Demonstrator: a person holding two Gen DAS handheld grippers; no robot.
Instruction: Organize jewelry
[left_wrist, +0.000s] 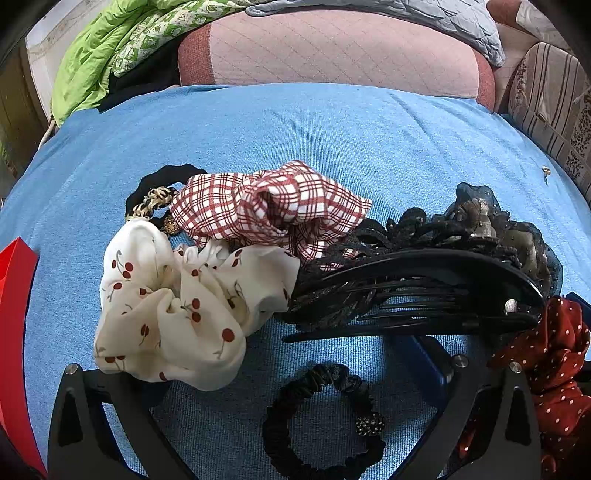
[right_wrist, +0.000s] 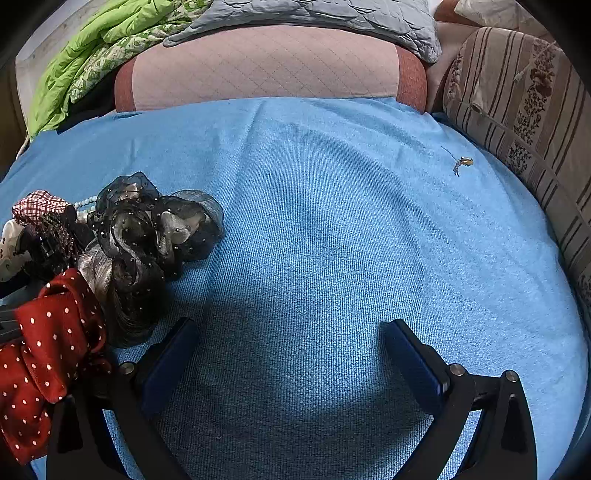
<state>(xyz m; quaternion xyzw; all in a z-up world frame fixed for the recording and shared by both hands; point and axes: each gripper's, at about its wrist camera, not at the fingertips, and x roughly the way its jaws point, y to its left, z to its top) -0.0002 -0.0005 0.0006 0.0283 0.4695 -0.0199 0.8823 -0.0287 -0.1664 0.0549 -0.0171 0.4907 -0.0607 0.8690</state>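
Observation:
A heap of hair accessories lies on the blue cloth (left_wrist: 332, 133). In the left wrist view it holds a white cherry-print scrunchie (left_wrist: 177, 306), a red plaid bow (left_wrist: 273, 203), a big black comb clip (left_wrist: 417, 291), a black lace bow (left_wrist: 480, 221) and a red polka-dot scrunchie (left_wrist: 554, 365). My left gripper (left_wrist: 290, 343) is open just above a black hair tie with a beaded ball (left_wrist: 321, 417); the white scrunchie covers its left fingertip. My right gripper (right_wrist: 290, 328) is open over bare cloth, right of the black lace bow (right_wrist: 155, 225) and the red polka-dot scrunchie (right_wrist: 48, 350). A small earring (right_wrist: 461, 162) lies alone, far right.
A red box (left_wrist: 14, 332) stands at the left edge. Behind the cloth are a pink quilted cushion (left_wrist: 332, 48), a green blanket (left_wrist: 92, 55) and a grey quilt (right_wrist: 332, 14). A striped cushion (right_wrist: 524, 110) borders the right side.

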